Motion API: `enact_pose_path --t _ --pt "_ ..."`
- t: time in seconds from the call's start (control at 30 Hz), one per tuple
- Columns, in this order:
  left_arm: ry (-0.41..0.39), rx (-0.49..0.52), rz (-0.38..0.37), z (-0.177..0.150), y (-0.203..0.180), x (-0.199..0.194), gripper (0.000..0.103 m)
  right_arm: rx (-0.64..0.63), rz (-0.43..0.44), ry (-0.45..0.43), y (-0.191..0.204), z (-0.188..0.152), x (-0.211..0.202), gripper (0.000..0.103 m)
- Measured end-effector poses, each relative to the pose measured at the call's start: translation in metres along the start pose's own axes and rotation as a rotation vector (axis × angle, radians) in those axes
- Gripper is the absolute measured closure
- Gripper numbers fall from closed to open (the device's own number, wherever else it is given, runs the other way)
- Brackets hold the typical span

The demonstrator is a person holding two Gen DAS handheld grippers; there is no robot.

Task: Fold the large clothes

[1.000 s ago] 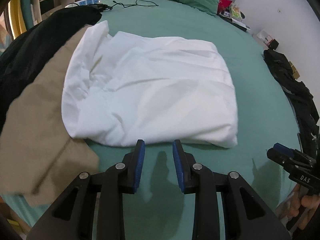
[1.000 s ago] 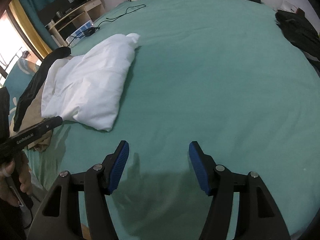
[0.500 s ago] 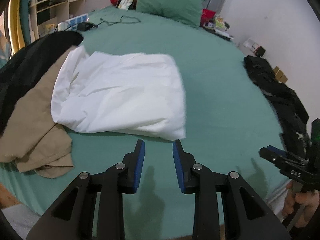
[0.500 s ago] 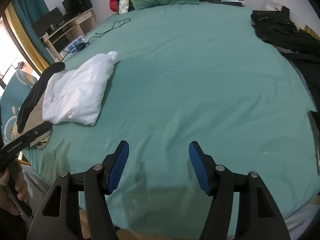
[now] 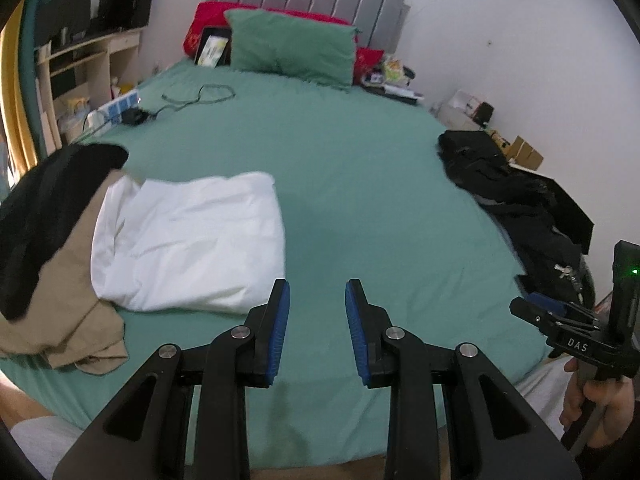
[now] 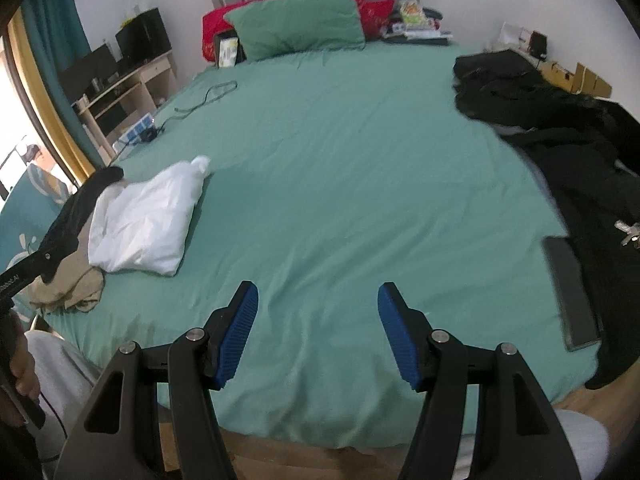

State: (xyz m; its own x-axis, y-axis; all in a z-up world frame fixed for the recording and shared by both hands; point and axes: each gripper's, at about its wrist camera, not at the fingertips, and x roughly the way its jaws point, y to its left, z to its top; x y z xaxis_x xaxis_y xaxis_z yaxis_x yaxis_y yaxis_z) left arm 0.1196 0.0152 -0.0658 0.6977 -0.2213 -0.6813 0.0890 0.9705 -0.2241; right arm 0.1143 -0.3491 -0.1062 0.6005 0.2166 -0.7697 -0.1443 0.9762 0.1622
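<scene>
A folded white garment (image 5: 188,240) lies on the left side of the green bed (image 5: 360,184), on top of a tan garment (image 5: 60,312) and a black one (image 5: 44,208). It also shows in the right wrist view (image 6: 144,224). My left gripper (image 5: 316,324) is open and empty, raised over the bed's front edge to the right of the white garment. My right gripper (image 6: 318,332) is wide open and empty over the front middle of the bed; it also appears in the left wrist view (image 5: 560,320).
A pile of black clothes (image 6: 568,120) lies along the bed's right side, with keys (image 6: 628,232) and a dark flat board (image 6: 570,296). A green pillow (image 5: 292,48) and red cushions stand at the headboard. A cable (image 5: 196,96) and power strip (image 5: 120,106) lie far left.
Both grippers have pulled back and risen away from the white garment toward the foot of the bed. The folded garment stays in place. Both jaws stay open.
</scene>
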Motion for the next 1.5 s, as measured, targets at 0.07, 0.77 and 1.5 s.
enact_pose_path --t 0.07,0.77,1.5 --pt "-0.027 0.012 -0.002 0.006 -0.008 -0.012 0.072 -0.009 -0.012 -0.027 -0.004 0.005 -0.013 0.040" --pt "-0.296 0.105 0.027 0.048 -0.054 -0.122 0.059 -0.088 0.011 -0.303 0.011 0.052 -0.137 0.028" --pt "-0.536 0.080 0.090 0.041 -0.032 -0.218 0.038 -0.245 0.070 -0.525 0.084 0.052 -0.214 0.002"
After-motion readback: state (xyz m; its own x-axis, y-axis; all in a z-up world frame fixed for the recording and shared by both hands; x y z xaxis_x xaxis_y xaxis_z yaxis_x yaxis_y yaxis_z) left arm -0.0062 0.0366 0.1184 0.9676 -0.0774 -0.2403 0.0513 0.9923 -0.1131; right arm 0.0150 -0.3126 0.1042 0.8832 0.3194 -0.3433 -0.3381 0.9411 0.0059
